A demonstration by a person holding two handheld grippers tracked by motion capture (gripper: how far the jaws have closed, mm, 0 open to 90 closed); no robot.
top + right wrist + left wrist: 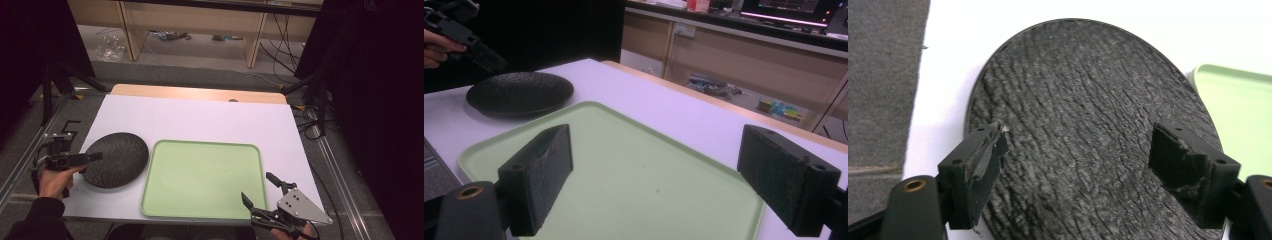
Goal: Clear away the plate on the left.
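Reaching for the plate is the step in hand, as I judge it: my left tool sits at the plate's left rim, at the lower left of the high view. In the left gripper view its jaws stand apart over the dark, ridged surface of the plate, gripping nothing. The plate lies flat on the white table, just beside the left edge of the green tray, not on it. My right tool is spread open near the tray's lower right corner, holding nothing; the right gripper view shows the tray bare. I judge that the grasp, lift and any placement remain to be done.
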